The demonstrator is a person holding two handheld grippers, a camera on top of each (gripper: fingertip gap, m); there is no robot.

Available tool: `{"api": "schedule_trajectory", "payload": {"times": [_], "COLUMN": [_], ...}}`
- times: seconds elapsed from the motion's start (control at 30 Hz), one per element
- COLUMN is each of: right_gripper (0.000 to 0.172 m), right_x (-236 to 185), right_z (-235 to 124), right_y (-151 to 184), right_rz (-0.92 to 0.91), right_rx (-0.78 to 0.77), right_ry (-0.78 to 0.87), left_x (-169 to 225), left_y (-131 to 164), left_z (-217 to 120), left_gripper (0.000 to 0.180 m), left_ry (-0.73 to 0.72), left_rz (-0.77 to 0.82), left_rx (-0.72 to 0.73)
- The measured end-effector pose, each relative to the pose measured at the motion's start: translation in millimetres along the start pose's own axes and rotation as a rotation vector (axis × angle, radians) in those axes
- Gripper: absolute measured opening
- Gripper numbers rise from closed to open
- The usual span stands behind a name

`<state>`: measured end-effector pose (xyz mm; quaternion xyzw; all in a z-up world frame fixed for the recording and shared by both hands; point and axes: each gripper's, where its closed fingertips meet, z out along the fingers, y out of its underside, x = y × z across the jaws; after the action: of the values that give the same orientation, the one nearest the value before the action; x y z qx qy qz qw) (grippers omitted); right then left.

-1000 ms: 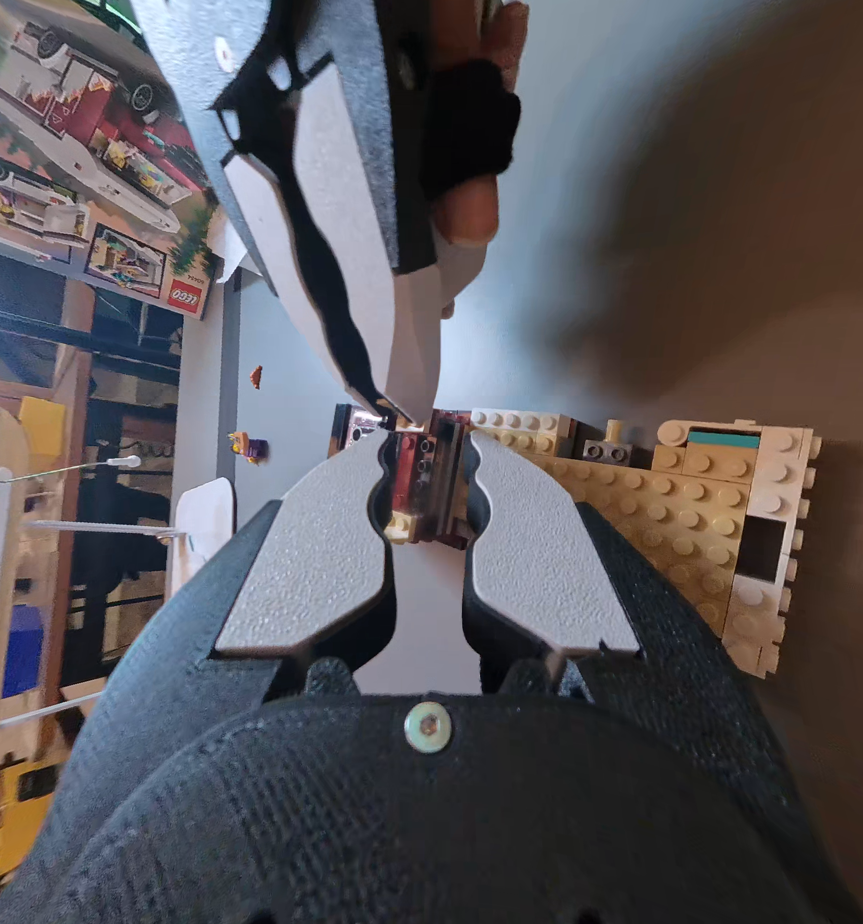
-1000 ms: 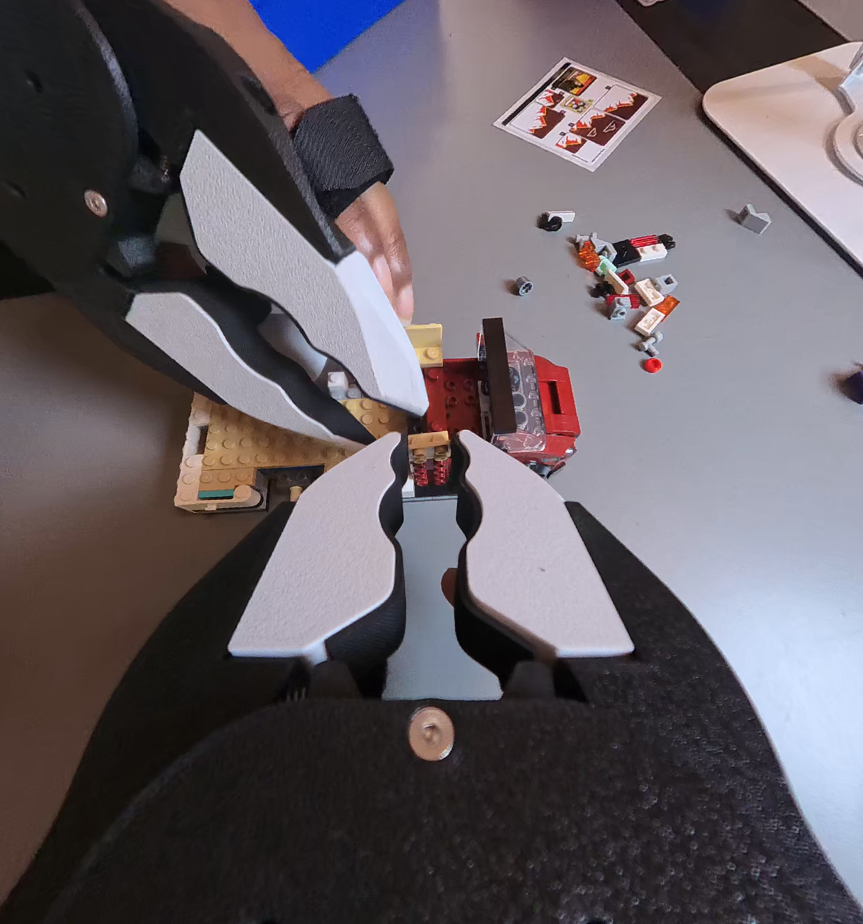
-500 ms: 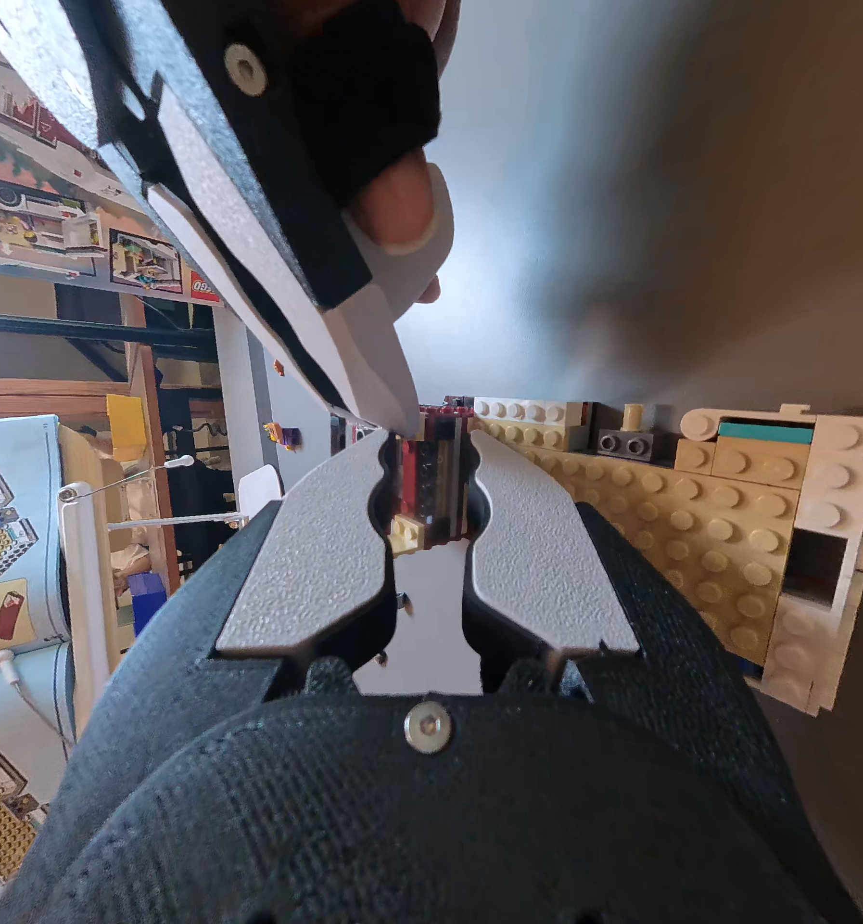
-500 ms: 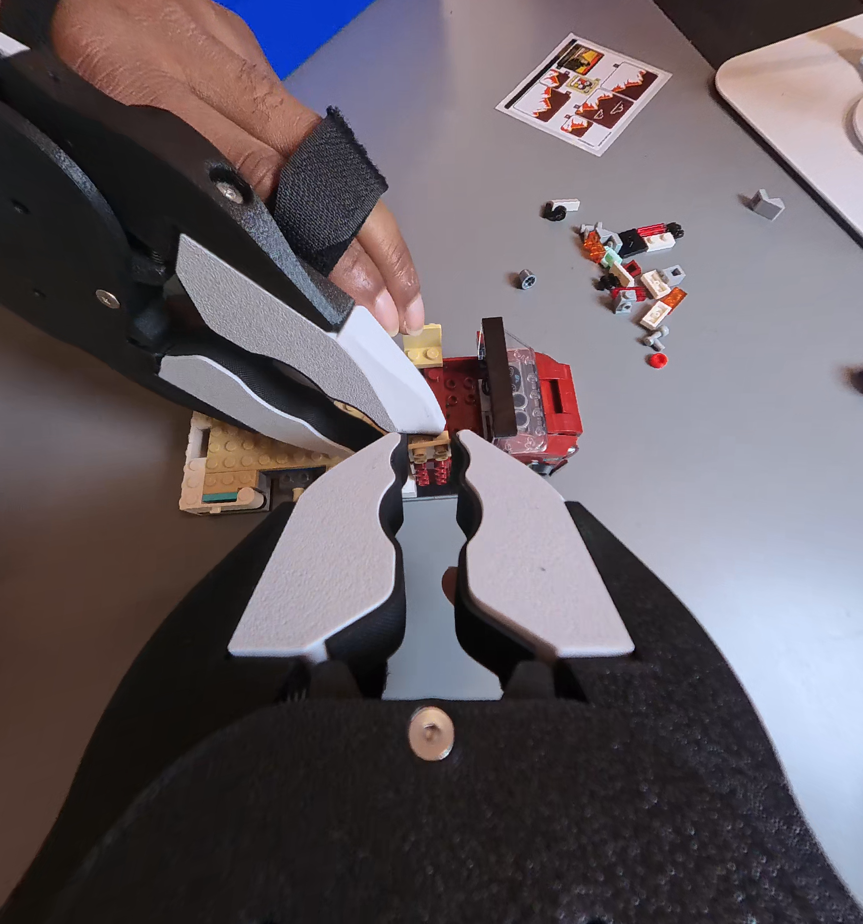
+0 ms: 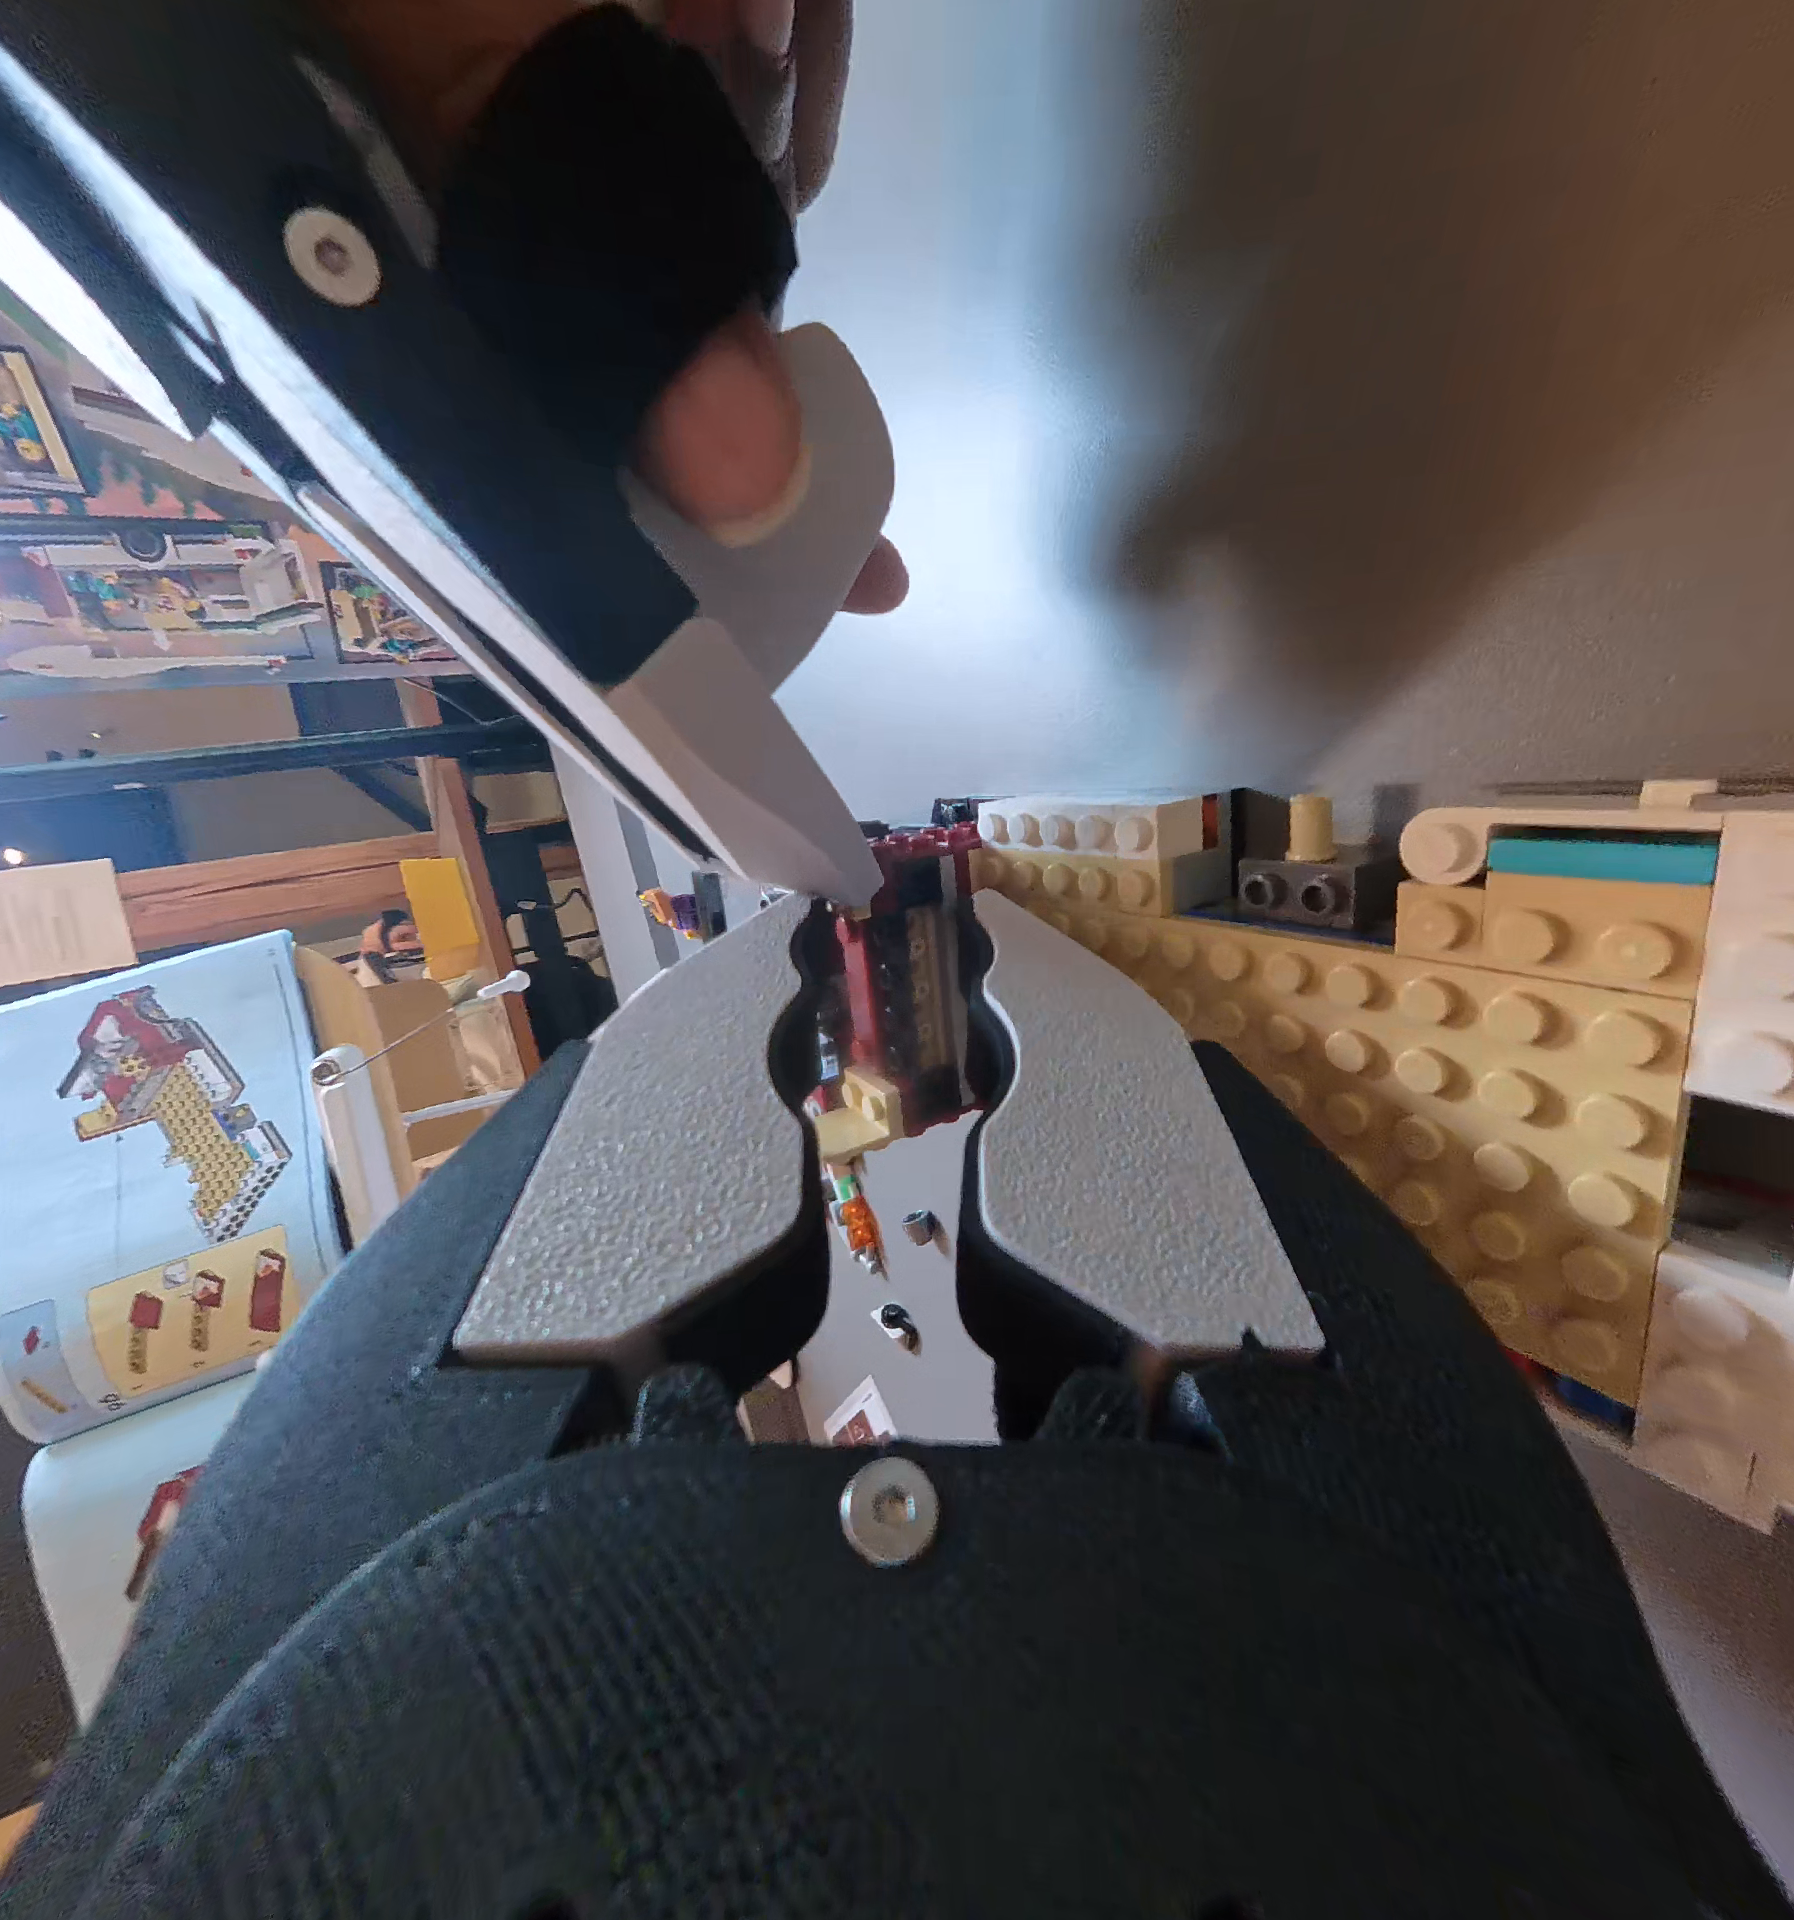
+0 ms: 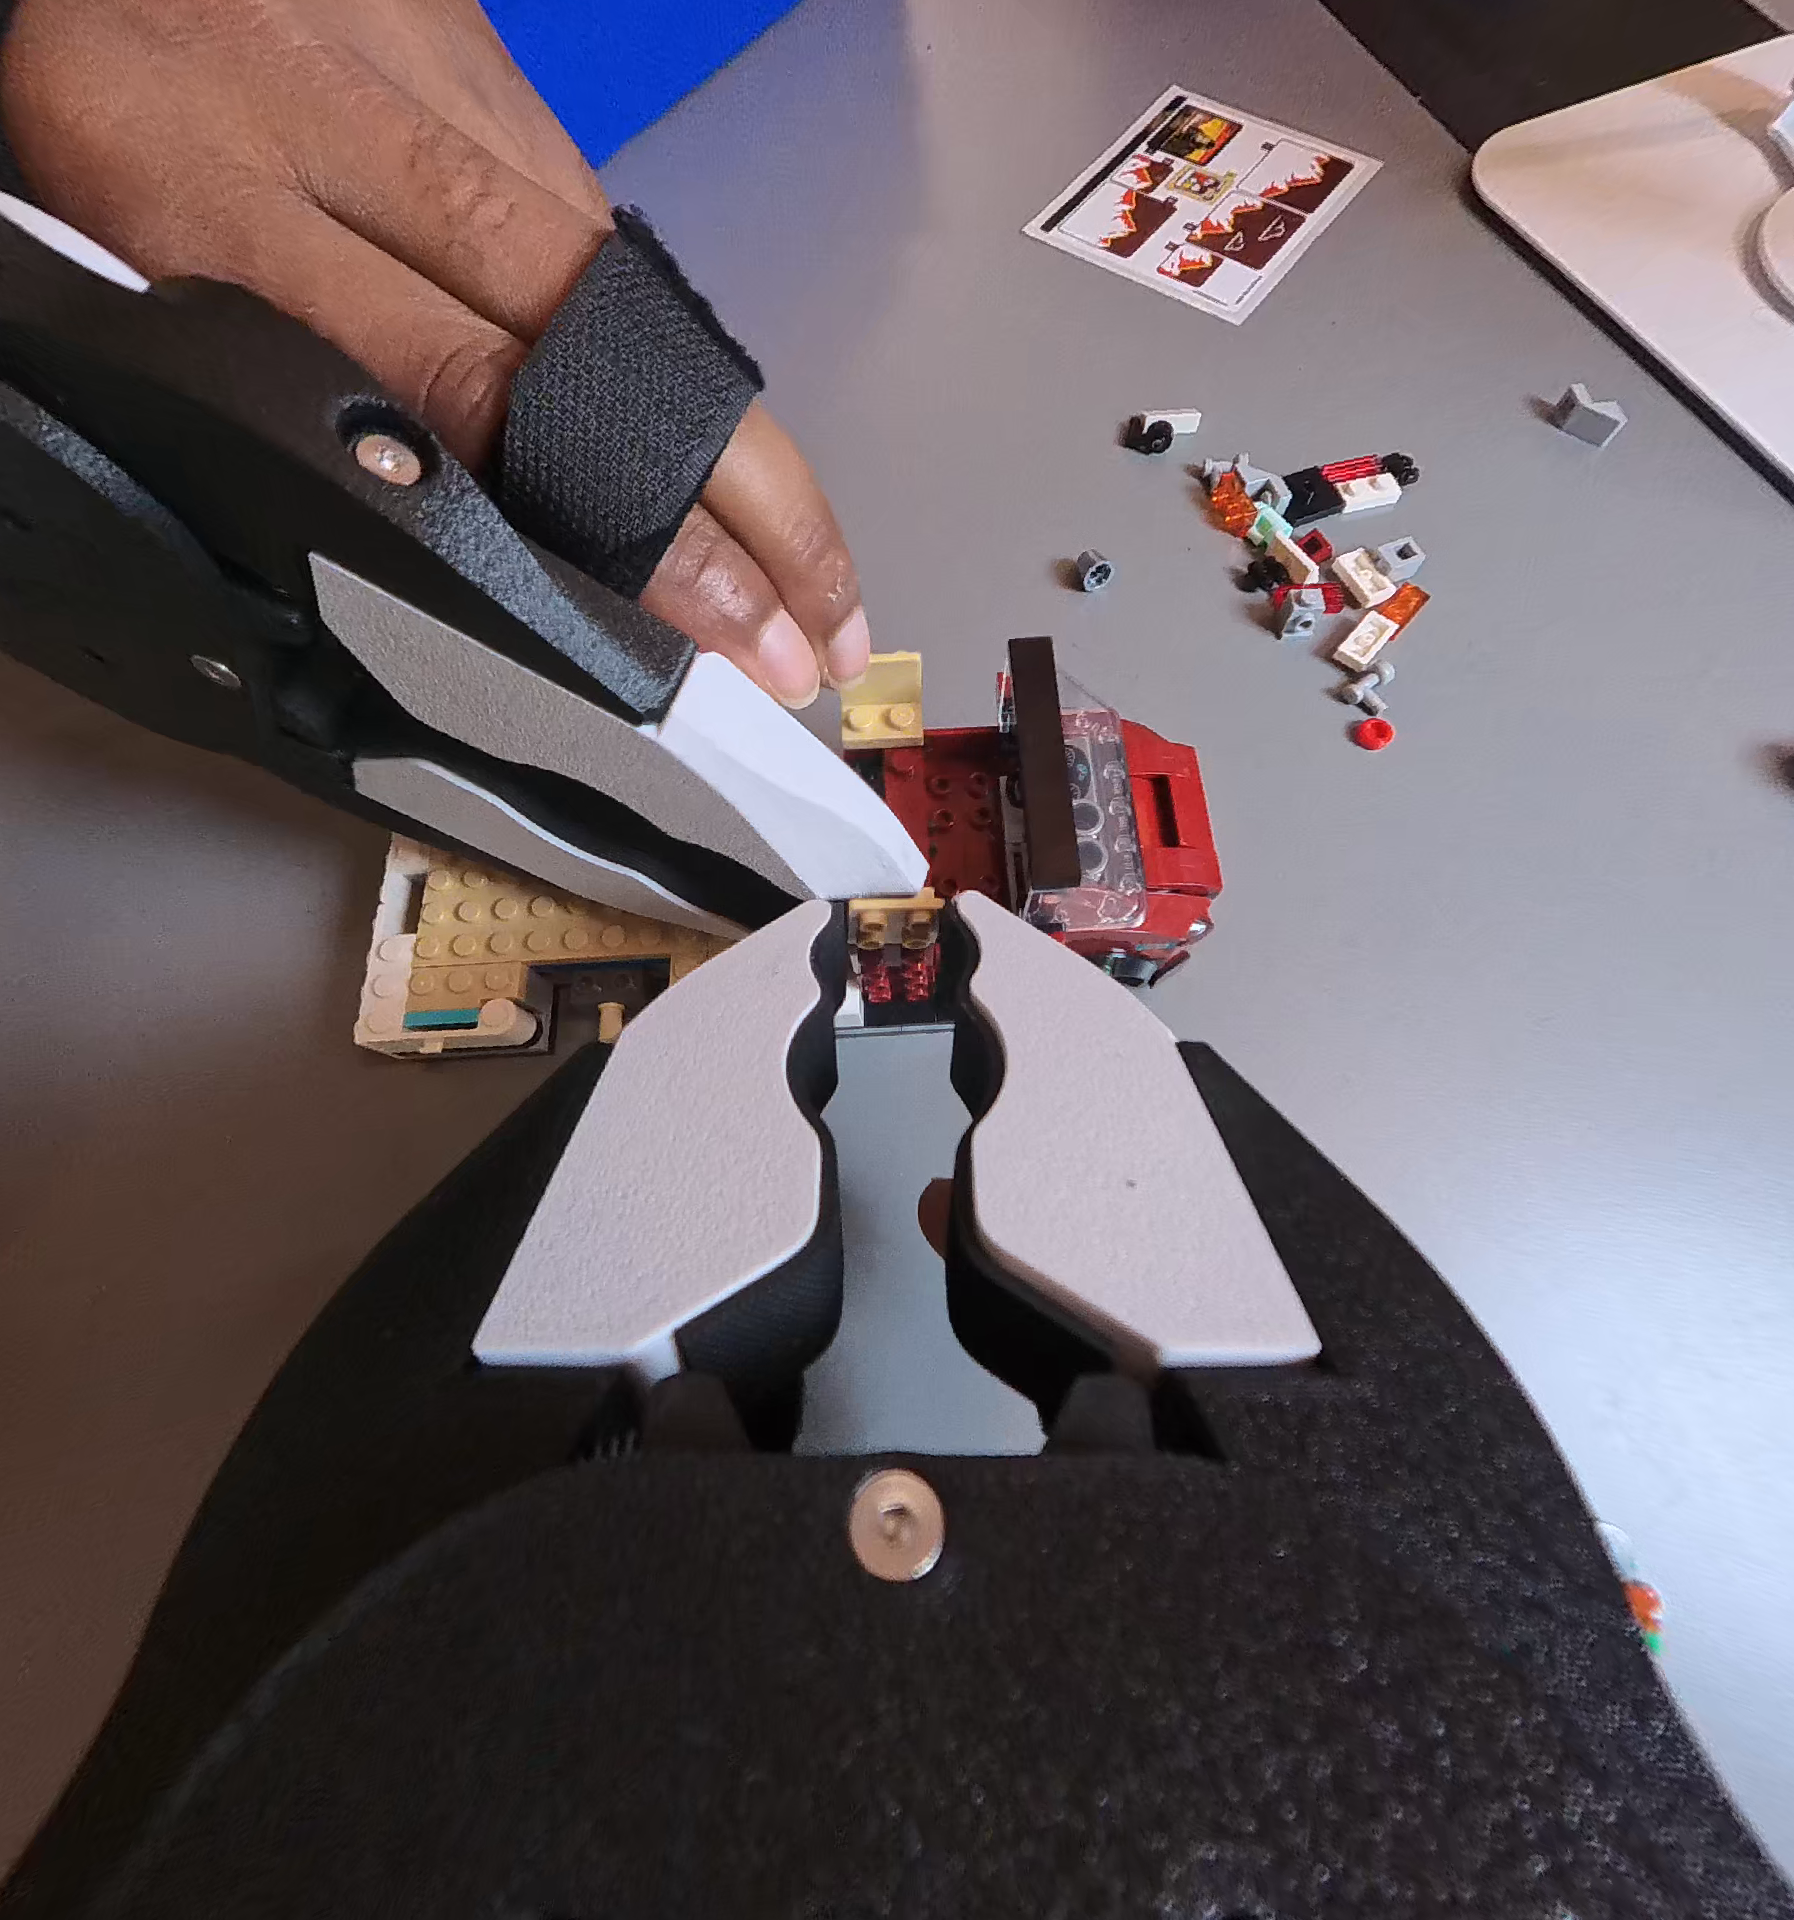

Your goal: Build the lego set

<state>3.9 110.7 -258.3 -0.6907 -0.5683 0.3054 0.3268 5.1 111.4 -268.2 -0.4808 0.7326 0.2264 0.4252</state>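
A dark red toy-brick truck [image 6: 1132,821] with a clear windscreen stands on the grey table [image 6: 1444,1091]. In the left wrist view its body [image 5: 903,997] sits between my left gripper's [image 5: 893,904] fingers, which are shut on it. The left gripper also shows in the right wrist view [image 6: 851,862], reaching in from the left over the truck's rear. My right gripper [image 6: 893,904] is shut on a small tan plate with red studs under it [image 6: 893,930], held at the truck's near side. A matching tan bracket [image 6: 882,707] sits on the far side. The right gripper's tip [image 5: 831,862] touches the truck in the left wrist view.
A tan and white brick build [image 6: 498,935] lies left of the truck, close by the left gripper [image 5: 1392,1091]. Several loose small pieces [image 6: 1319,561], a sticker sheet [image 6: 1199,197] and a white stand base [image 6: 1651,187] lie to the right. An instruction booklet [image 5: 145,1143] stands at the left. My left and right fingertips are right by each other.
The left gripper has turned and pushed in closer around the truck, with the hand on it coming further into the right wrist view. The truck and the tan plate stay held in place.
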Motion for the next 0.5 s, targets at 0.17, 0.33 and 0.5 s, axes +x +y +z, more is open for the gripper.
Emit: {"api": "schedule_trajectory", "payload": {"times": [0.17, 0.33, 0.5], "right_gripper": [0.017, 0.023, 0.024], "right_x": [0, -2, -3], "right_z": [4, -1, -14], "right_y": [4, 6, 9], "right_rz": [-0.023, -0.007, 0.015], "right_rx": [-0.01, 0.002, 0.032], "right_ry": [0.024, 0.042, 0.071], "left_x": [0, 0, -12], "left_y": [-1, -5, -5], "left_z": [0, 0, -11], "left_gripper": [0.023, 0.024, 0.038], "left_ry": [-0.008, 0.036, 0.052], "left_rz": [0.019, -0.1, -0.273], "left_rx": [-0.002, 0.054, 0.114]}}
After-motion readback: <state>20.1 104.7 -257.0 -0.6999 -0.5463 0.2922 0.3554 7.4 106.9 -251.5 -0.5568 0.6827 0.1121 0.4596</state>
